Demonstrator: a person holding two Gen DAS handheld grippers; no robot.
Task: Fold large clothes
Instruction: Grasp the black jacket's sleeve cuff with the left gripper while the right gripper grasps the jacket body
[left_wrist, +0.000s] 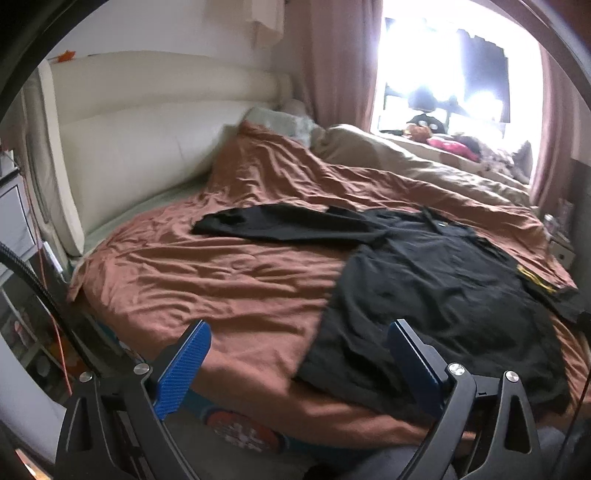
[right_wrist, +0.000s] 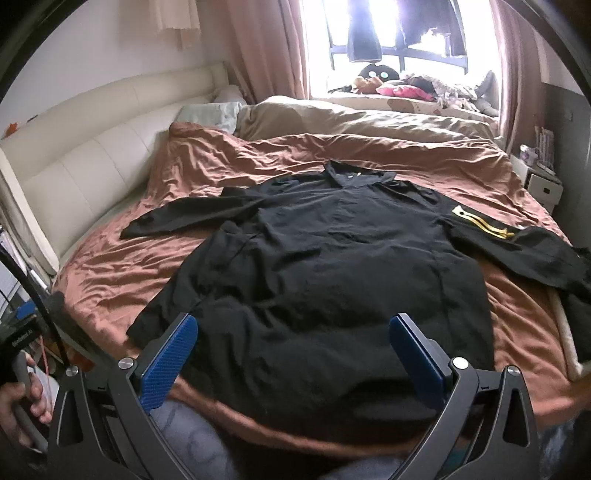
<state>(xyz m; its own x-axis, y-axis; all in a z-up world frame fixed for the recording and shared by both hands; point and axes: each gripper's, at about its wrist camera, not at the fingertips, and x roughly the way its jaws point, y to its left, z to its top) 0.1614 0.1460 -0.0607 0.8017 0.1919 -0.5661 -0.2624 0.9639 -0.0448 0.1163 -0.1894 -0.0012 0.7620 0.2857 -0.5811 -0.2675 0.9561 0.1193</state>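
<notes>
A large black long-sleeved garment (right_wrist: 325, 266) lies spread flat on the rust-brown bedcover (right_wrist: 155, 266), collar toward the window, both sleeves stretched out sideways. The right sleeve bears a yellow stripe (right_wrist: 480, 221). In the left wrist view the garment (left_wrist: 436, 288) lies to the right, its left sleeve (left_wrist: 280, 221) reaching left. My left gripper (left_wrist: 299, 350) is open and empty above the bed's near edge, by the hem's left corner. My right gripper (right_wrist: 293, 347) is open and empty above the middle of the hem.
A cream padded headboard (right_wrist: 74, 155) runs along the left. A beige duvet (right_wrist: 351, 118) and a pillow (right_wrist: 210, 112) lie at the far side. A window sill (right_wrist: 406, 88) holds plush toys. A nightstand (right_wrist: 543, 184) stands at the right. Shelves (left_wrist: 18, 229) and cables stand at the left.
</notes>
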